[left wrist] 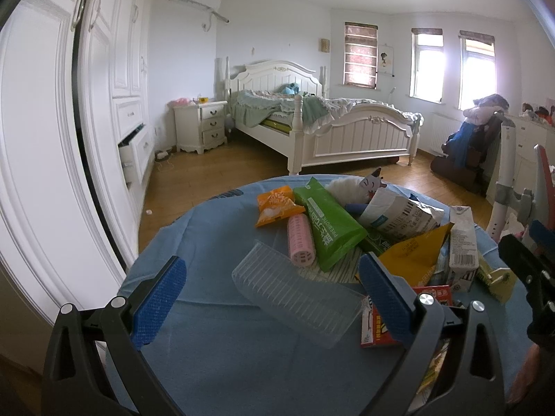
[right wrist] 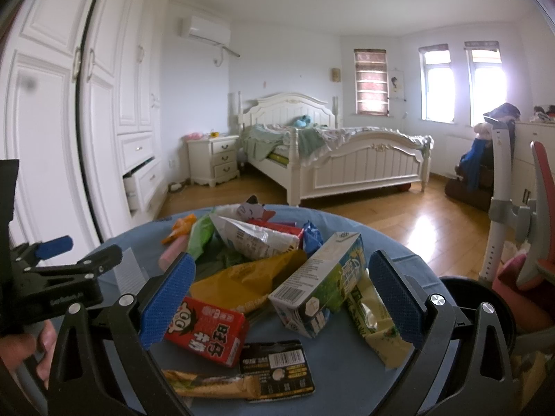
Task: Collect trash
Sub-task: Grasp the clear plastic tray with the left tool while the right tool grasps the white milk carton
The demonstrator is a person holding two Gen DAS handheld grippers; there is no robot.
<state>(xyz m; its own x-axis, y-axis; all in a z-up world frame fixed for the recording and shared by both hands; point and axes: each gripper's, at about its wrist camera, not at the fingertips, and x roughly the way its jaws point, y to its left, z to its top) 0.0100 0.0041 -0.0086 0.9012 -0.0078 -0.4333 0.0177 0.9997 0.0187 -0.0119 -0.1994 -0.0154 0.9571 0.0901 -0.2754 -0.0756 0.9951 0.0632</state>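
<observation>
My left gripper [left wrist: 272,298] hangs over the near part of the round table [left wrist: 215,364], its blue pads spread wide with nothing between them. A clear plastic tray [left wrist: 295,294] lies on the blue cloth in the gap below, but neither pad touches it. My right gripper [right wrist: 282,298] is spread just as wide above the right side of the heap, gripping nothing; a white and green milk carton [right wrist: 319,287] lies tilted on its side in the gap below.

The trash sits piled on the table. In the left view, an orange snack packet [left wrist: 277,206] lies at the back, a green wipes pack [left wrist: 329,225] beside it, and a pink roller [left wrist: 301,239] leans against that pack. A crumpled white bag [left wrist: 399,215] and a yellow wrapper [left wrist: 412,249] lie to the right. In the right view, a red drink box [right wrist: 208,329] rests beside my left-hand pad, a black packet [right wrist: 277,367] lies in front of it, and a pale green wrapper [right wrist: 374,322] lies next to the carton.

A small cat figure [right wrist: 251,209] peeks over the far side of the heap, mostly hidden. A tan wrapper [right wrist: 211,384] at the bottom is partly covered by my gripper frame. A dark bin rim [right wrist: 468,287] at the right is cut off by the frame, so I cannot see inside.
</observation>
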